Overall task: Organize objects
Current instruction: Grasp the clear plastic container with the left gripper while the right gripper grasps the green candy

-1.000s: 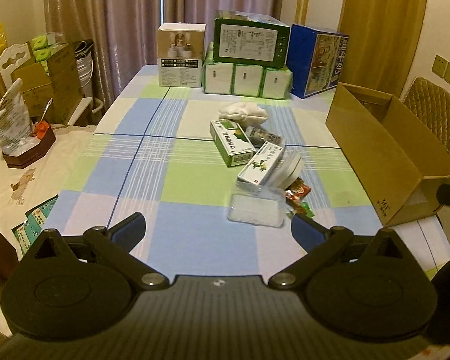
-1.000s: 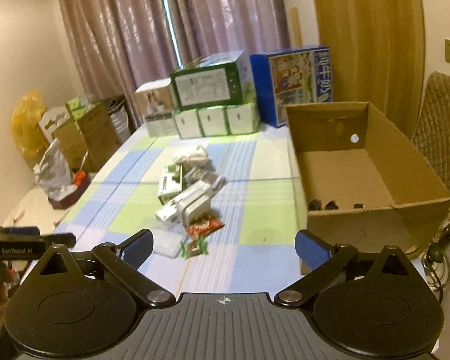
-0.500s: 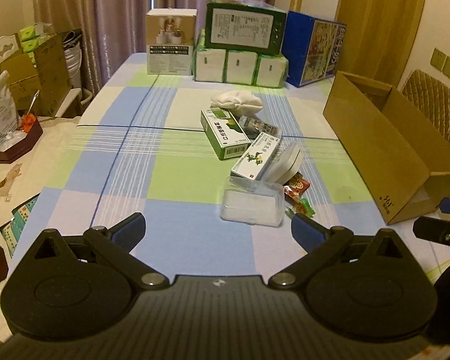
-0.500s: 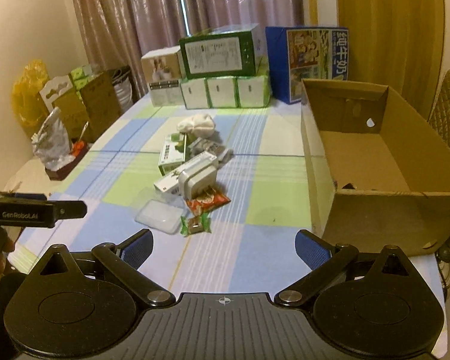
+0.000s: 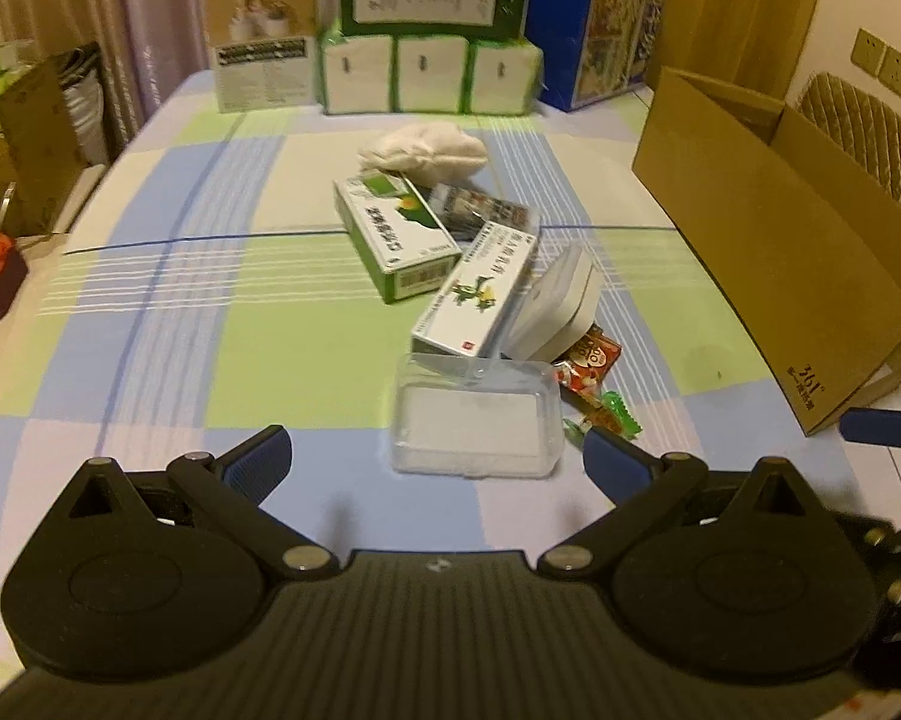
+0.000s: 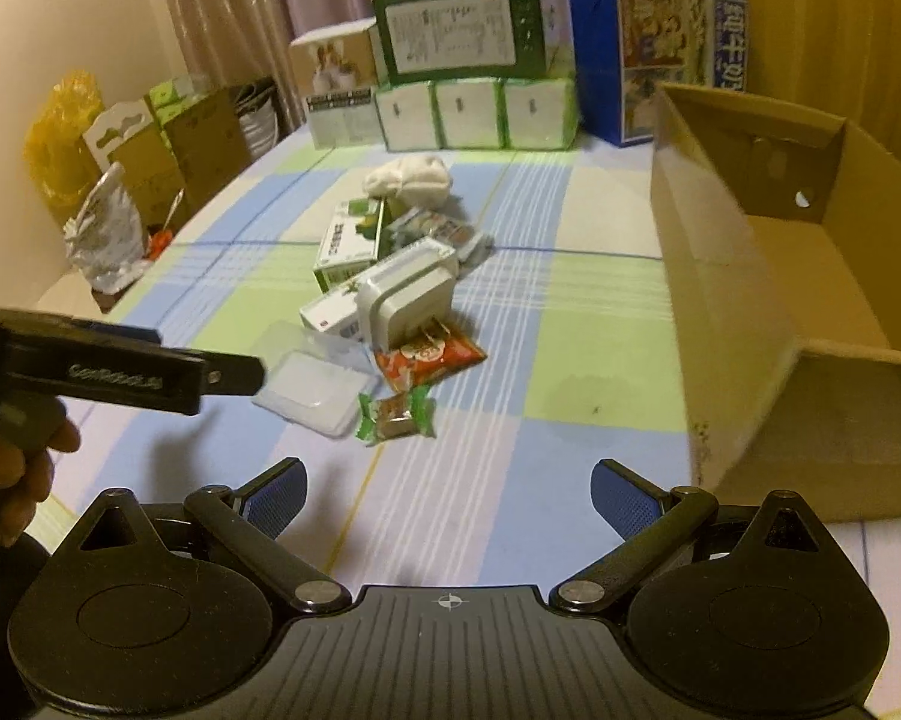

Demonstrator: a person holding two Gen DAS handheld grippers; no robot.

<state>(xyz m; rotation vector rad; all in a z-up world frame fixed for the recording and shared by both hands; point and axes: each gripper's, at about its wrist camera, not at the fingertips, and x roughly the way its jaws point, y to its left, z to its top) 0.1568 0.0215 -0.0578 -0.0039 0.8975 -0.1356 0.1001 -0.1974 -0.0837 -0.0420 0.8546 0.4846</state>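
Both the left gripper (image 5: pixel 432 459) and right gripper (image 6: pixel 447 495) hover spread wide and empty above the surface (image 5: pixel 168 306), near the clutter pile's clear plastic case (image 5: pixel 474 423), seemingly lining up a first pick for the cardboard box (image 6: pixel 768 276) alongside.

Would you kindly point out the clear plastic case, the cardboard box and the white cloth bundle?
clear plastic case (image 5: pixel 474 423): left wrist view, lid centre.
cardboard box (image 6: pixel 732 276): right wrist view, outer side wall.
white cloth bundle (image 5: pixel 423 147): left wrist view, top.

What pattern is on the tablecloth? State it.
Blue, green and white checks on the tablecloth; left wrist view shows it best.
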